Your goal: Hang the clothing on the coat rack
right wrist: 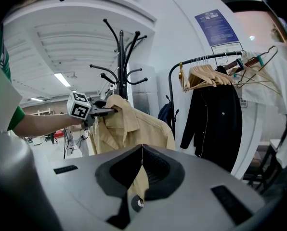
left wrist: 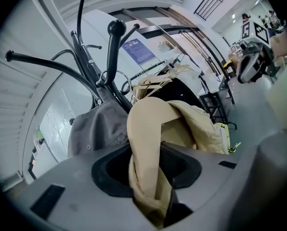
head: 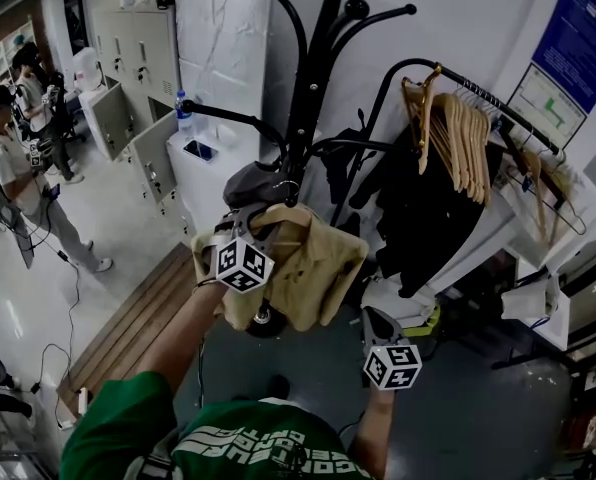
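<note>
A tan button-up shirt [head: 308,268] hangs in front of the black coat rack [head: 313,88]. My left gripper [head: 258,218] is shut on its collar, just below the rack's lower hooks. In the left gripper view the tan fabric [left wrist: 153,124] bunches between the jaws, with the rack's knobbed arms [left wrist: 115,57] right behind. My right gripper [head: 375,320] sits lower and to the right, shut on the shirt's front edge. A button [right wrist: 134,203] shows at its closed jaws. A grey garment [head: 250,181] is draped on the rack next to the collar.
A clothes rail with wooden hangers [head: 458,133] and a black garment [head: 428,208] stands right of the rack. A white cabinet [head: 218,58] and grey lockers [head: 128,48] stand behind. People [head: 18,168] are at the far left. A wooden board [head: 128,328] lies on the floor.
</note>
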The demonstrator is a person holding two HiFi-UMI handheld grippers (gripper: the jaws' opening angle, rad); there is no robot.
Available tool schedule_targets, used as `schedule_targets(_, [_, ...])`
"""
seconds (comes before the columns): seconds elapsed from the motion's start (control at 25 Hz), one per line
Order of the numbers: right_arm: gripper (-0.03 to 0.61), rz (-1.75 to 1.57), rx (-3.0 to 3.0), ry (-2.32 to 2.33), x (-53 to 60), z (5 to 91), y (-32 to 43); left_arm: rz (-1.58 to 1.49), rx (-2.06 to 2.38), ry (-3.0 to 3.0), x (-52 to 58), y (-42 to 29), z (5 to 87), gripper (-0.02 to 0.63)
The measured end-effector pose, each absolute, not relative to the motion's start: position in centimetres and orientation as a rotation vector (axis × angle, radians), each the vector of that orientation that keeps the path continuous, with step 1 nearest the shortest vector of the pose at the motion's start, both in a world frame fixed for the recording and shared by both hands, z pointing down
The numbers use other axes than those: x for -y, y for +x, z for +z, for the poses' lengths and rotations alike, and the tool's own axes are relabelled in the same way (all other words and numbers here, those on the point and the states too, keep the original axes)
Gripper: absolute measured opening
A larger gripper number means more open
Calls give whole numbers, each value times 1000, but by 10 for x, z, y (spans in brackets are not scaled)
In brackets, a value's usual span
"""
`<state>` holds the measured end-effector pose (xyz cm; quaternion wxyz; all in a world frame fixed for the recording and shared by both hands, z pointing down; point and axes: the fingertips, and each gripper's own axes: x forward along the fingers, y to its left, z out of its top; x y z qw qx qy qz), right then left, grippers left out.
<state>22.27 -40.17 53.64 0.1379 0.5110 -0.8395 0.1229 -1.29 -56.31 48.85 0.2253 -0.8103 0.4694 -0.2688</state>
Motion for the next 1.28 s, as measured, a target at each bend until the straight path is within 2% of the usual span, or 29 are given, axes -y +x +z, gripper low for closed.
schedule_targets(0.88, [9, 332, 2457, 1375, 380, 535, 167, -617, -1381, -2380, 498, -53, 483, 144])
schedule_targets(1.28, [9, 304, 2467, 1343, 358, 530, 139, -538, -1464, -2504, 453, -83, 502, 47])
